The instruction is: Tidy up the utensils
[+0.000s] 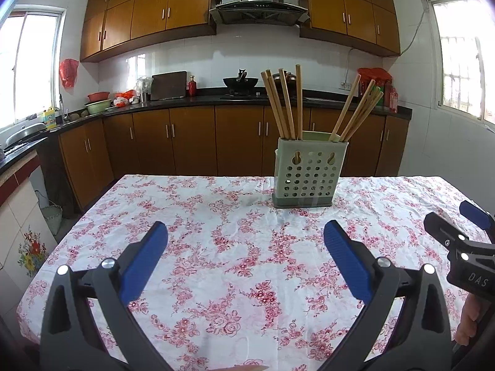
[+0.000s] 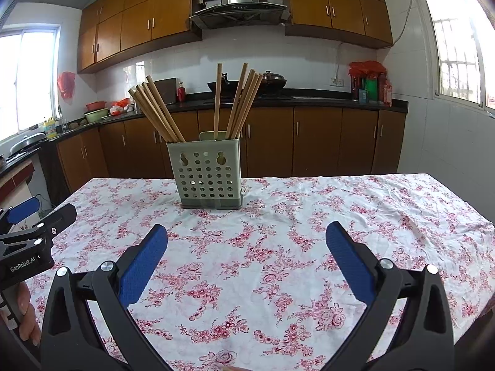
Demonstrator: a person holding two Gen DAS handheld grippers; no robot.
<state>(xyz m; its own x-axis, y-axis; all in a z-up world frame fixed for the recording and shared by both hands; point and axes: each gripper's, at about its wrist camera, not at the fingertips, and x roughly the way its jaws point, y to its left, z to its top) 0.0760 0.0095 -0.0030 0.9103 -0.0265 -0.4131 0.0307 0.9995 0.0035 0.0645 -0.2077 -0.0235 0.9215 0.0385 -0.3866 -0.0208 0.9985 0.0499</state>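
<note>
A pale green holder (image 1: pixel 304 173) with round holes in its facing wall stands upright on the table (image 1: pixel 216 247), on a darker grey base, near the table's far edge. The table carries a white cloth with red flowers.

Contents of the holder: wooden chopsticks (image 1: pixel 286 105) only, in two bunches. Seen from the left wrist view, one bunch of about five stands at the holder's left end, fanned slightly and nearly upright; the second bunch (image 1: pixel 359 114) sits at the holder's right end and leans out to the right. From the right wrist view the same holder (image 2: pixel 207 174) shows one bunch (image 2: pixel 157 111) leaning left and one (image 2: pixel 239 102) close to upright. An inner divider cannot be made out.

Left gripper (image 1: pixel 246 235): blue pads spread wide apart, nothing between them, hovering over the cloth on the near side of the holder, well apart from it.

Right gripper (image 2: pixel 247 235): pads likewise wide apart and empty, also on the near side of the holder, not touching it.

Behind the holder runs a dark counter (image 1: pixel 198 99) over brown cabinets, with a wok (image 1: pixel 240 82) on it.
</note>
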